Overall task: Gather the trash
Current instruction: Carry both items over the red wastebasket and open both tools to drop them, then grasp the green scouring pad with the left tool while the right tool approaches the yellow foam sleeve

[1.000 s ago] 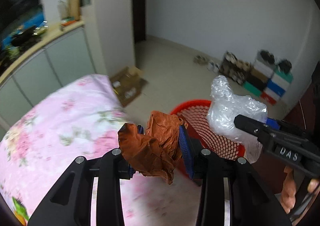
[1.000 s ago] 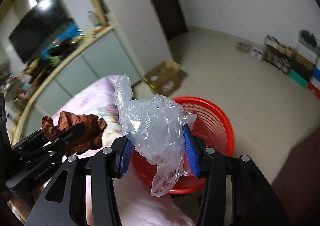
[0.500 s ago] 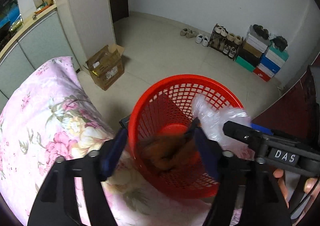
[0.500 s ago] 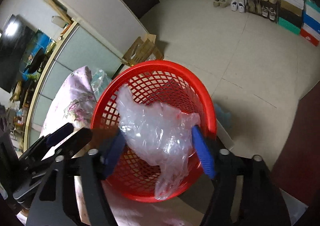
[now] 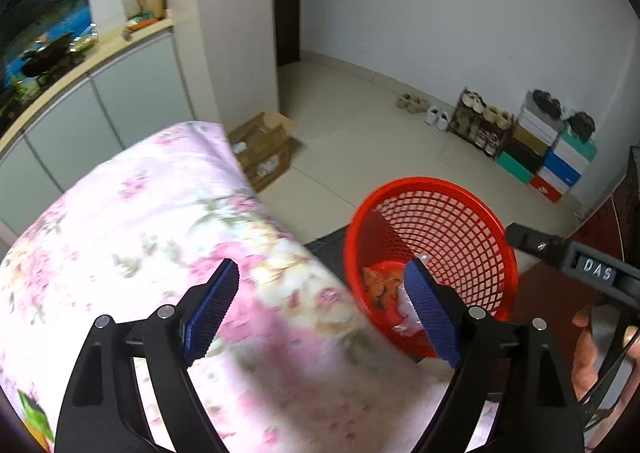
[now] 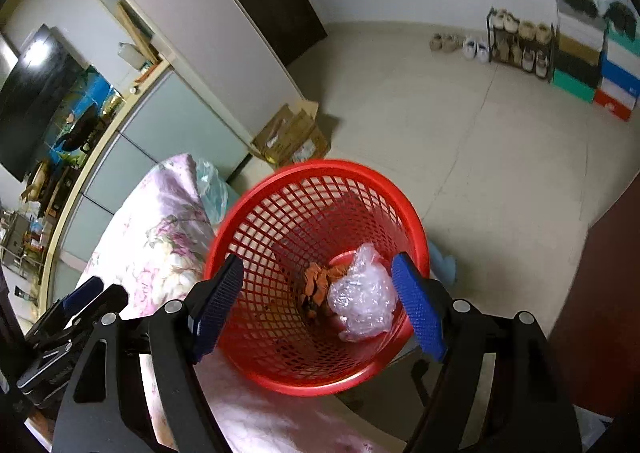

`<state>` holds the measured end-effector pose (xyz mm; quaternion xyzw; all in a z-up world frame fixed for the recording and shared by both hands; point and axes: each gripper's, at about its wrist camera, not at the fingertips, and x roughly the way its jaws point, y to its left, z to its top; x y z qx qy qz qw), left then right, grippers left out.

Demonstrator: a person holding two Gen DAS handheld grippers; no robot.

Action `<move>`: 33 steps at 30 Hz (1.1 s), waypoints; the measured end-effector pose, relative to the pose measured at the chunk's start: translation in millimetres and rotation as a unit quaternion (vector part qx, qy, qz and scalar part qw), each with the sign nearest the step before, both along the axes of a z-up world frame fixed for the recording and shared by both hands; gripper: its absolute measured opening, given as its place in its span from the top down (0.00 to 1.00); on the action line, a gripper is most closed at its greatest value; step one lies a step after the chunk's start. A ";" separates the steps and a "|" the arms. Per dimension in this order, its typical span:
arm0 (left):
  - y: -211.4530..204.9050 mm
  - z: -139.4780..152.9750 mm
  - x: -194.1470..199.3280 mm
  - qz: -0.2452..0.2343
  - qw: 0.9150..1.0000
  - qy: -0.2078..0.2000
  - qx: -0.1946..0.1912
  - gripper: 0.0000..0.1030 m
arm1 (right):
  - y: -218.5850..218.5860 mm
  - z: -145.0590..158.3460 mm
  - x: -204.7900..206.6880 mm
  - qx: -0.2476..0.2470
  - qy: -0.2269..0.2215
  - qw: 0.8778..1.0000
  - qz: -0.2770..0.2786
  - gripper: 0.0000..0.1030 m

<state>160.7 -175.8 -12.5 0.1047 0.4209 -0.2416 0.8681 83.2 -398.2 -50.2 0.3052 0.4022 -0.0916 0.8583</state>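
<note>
The right gripper [image 6: 318,305] hangs over the red basket [image 6: 256,197] with its jaws just spread and nothing between the blue pads [image 6: 418,313] — the clear plastic wrap [image 6: 362,295] now lies loose at the basket's bottom, against the wall nearest the gripper's right finger. Beside it sits the crumpled brown paper [image 6: 320,281], touching the plastic. The left gripper [image 5: 320,309] has let go too, its jaws having just widened, empty, poised above the edge of the flowered pink quilt [image 5: 140,213] with the basket just off that edge. So both pieces look delivered. What may be left: a pale bluish bag [image 6: 210,189] by the quilt's far corner — trash or not, I can't say — while the cardboard box [image 6: 292,137] on the floor looks like storage.
</note>
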 end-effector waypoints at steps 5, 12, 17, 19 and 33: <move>35.8 17.0 -15.8 0.031 0.999 -0.015 -0.014 0.20 | 21.0 22.7 -11.6 -0.035 -0.027 0.999 0.014 0.28; 90.7 27.7 -41.3 0.083 0.996 -0.032 -0.019 0.20 | 81.7 43.3 -16.4 -0.064 -0.058 0.992 0.092 0.28; 144.5 31.1 -59.1 0.136 0.990 -0.033 -0.025 0.19 | 136.2 46.1 -13.5 -0.063 -0.069 0.980 0.175 0.27; 171.4 31.9 -68.9 0.166 0.985 -0.039 -0.018 0.19 | 156.2 45.8 -12.1 -0.058 -0.071 0.974 0.207 0.27; 368.0 20.7 -121.1 0.363 0.931 -0.024 0.003 0.19 | 259.3 47.0 -7.4 -0.051 -0.067 0.942 0.325 0.27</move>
